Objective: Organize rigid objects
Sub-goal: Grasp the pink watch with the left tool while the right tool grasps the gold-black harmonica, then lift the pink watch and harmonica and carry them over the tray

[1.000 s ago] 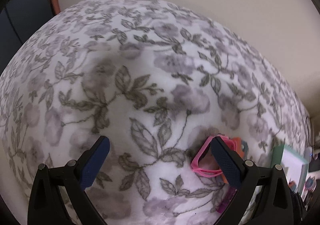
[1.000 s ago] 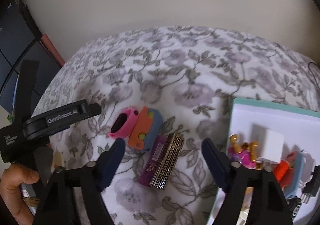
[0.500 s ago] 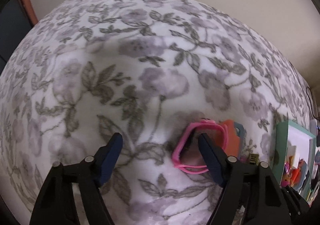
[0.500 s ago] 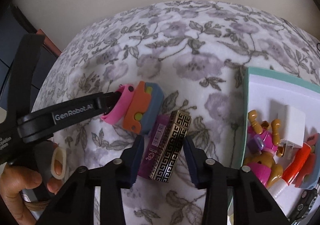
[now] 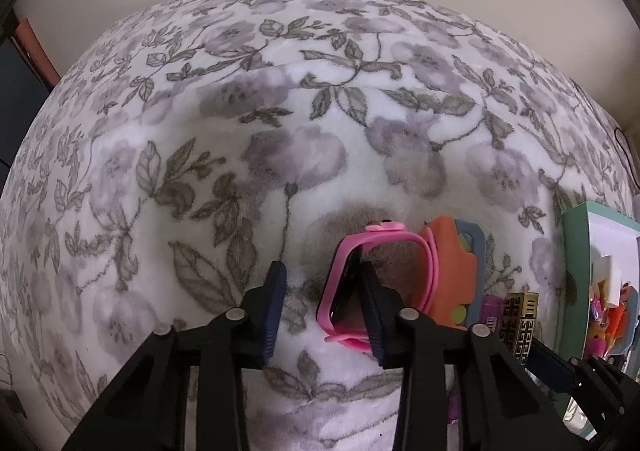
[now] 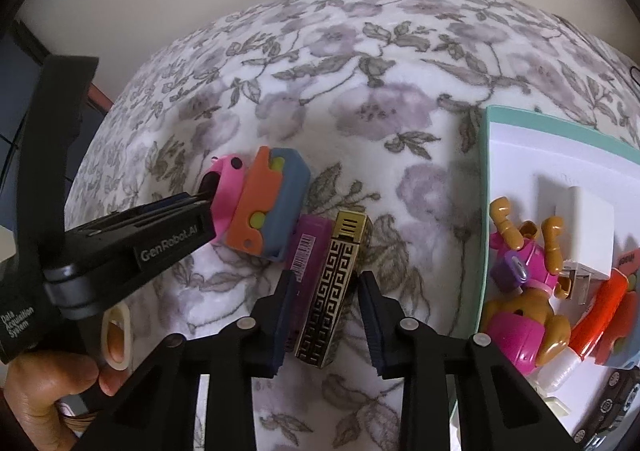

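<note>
Pink watch (image 5: 376, 275): we are closing left gripper (image 5: 320, 307) around its face; right gripper (image 6: 328, 315), wide before, closing around gold lighter (image 6: 334, 283).

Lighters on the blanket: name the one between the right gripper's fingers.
The gold-and-black patterned lighter, between the closing right gripper fingers. The purple lighter lies outside them.

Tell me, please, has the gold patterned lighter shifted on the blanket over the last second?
No. The gold patterned lighter lies beside the purple lighter, just below the orange-and-blue block, as before.
</note>
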Action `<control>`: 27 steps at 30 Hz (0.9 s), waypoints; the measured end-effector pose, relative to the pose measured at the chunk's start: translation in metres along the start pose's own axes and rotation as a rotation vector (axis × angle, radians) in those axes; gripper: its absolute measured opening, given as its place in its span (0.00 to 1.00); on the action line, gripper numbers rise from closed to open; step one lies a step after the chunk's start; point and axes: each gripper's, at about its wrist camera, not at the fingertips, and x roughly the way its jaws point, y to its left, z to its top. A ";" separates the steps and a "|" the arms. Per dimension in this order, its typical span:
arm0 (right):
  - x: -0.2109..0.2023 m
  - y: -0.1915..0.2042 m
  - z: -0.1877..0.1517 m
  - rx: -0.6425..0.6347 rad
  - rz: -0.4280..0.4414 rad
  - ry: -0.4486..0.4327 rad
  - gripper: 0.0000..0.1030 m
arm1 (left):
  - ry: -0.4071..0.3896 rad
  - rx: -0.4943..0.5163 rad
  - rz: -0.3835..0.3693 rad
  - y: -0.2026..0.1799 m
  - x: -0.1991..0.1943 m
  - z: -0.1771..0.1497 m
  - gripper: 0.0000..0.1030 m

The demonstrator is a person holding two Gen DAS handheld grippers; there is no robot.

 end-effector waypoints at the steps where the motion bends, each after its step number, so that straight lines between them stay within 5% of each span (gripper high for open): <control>1: -0.001 -0.002 0.000 0.009 -0.005 0.002 0.25 | -0.002 0.000 0.000 0.001 0.000 0.000 0.24; 5: -0.006 -0.005 -0.001 0.003 -0.020 0.006 0.20 | 0.004 -0.002 0.001 0.006 -0.001 -0.001 0.11; 27: 0.002 0.007 -0.004 -0.066 -0.093 0.027 0.19 | 0.021 0.035 0.094 0.010 -0.001 -0.003 0.12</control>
